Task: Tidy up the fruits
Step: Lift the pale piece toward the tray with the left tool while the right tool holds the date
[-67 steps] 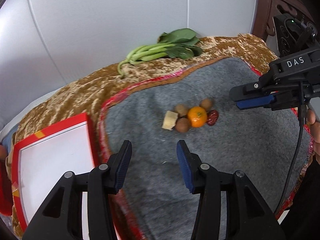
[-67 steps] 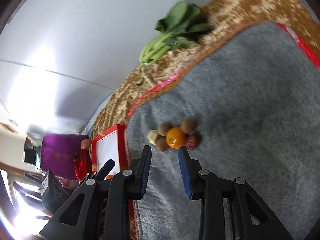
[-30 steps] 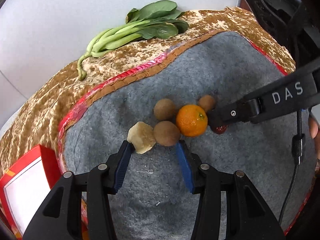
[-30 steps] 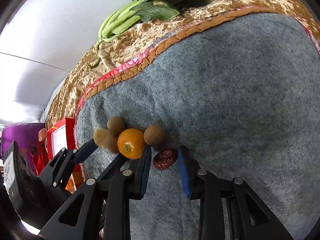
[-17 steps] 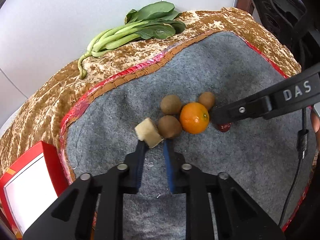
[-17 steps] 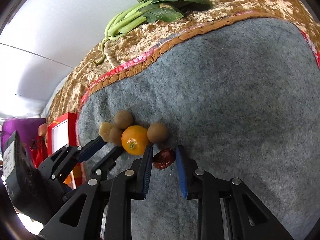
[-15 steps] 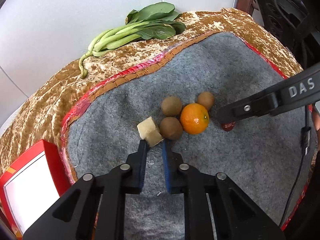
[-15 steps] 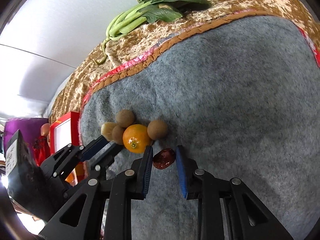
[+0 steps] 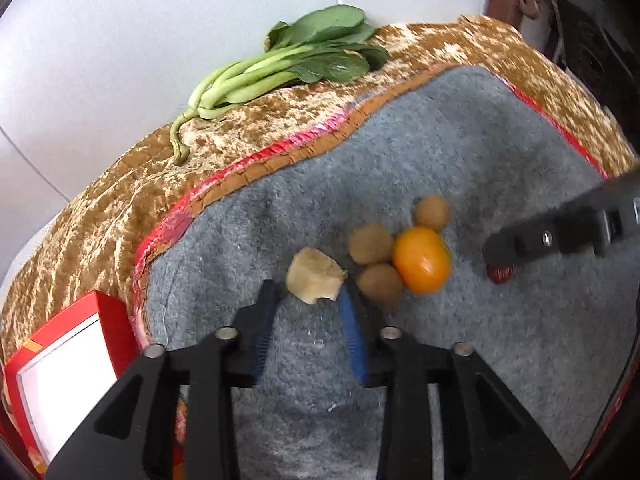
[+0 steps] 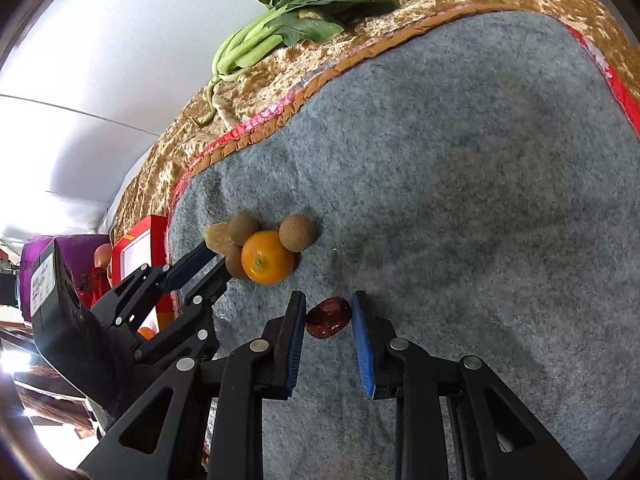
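Fruit sorting looks barely begun: the left claw (image 9: 306,298), its jaws having just been opening, stands spread around the pale chunk (image 9: 315,276) without clearly pinching it, while the right claw (image 10: 329,310) brackets the red date (image 10: 328,317), jaws narrow. Just beyond, the orange (image 10: 267,257) and three brown fruits (image 10: 297,233) lie clustered on the grey mat (image 10: 460,200), and the greens (image 10: 296,12) lie farthest back.

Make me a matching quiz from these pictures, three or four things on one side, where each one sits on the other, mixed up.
Things:
1. red date
2. pale yellow chunk
3. orange
4. leafy greens

Places:
A. on the brown patterned cloth by the wall
B. between the right claw's fingers
C. at the left claw's fingertips
D. among three brown round fruits

Pairs: 1-B, 2-C, 3-D, 4-A
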The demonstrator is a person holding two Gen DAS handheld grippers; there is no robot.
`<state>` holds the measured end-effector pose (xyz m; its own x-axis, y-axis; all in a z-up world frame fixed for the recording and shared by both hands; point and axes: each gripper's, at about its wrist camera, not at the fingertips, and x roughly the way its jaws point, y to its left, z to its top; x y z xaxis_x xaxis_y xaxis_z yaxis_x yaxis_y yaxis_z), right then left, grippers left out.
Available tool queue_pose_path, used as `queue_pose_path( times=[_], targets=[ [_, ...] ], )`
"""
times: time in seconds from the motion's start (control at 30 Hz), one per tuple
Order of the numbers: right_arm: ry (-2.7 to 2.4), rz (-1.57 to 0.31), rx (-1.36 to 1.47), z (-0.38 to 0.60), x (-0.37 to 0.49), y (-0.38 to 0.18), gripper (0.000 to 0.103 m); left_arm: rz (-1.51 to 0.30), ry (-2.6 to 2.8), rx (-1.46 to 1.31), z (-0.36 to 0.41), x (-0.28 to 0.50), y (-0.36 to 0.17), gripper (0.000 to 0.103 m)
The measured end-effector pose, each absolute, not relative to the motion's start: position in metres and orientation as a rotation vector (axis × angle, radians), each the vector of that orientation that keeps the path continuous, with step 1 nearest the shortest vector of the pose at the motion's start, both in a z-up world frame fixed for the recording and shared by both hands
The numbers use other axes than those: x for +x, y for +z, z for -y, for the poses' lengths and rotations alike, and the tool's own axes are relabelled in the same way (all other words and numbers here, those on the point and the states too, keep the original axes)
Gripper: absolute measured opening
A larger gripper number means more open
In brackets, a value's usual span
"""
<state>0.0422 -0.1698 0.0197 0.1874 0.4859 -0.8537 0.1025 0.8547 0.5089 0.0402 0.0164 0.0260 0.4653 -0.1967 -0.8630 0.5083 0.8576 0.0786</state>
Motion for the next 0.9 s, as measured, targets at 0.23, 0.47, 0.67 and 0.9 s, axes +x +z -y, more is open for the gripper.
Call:
queue_pose_path(
  times=[0.23, 0.47, 0.67, 0.9],
  targets=[
    [0.282, -1.383, 0.519, 0.164, 0.044, 0.014, 0.024, -0.998, -0.424, 0.258, -0.015, 0.053, 0.026, 0.040],
    [0.276, -1.388, 0.516, 0.162, 0.046, 0.009, 0.024, -0.988, -0.422, 0.256, -0.011, 0.055, 0.024, 0.046],
    [0.273, -1.387, 0.511, 0.160, 0.047, 0.008, 0.024, -0.993, -0.432, 0.233, -0.010, 0.059, 0.023, 0.028],
    [0.276, -1.384, 0.508, 0.155, 0.048, 0.010, 0.024, -0.977, -0.447, 0.258, -0.011, 0.048, 0.026, 0.024]
  ],
)
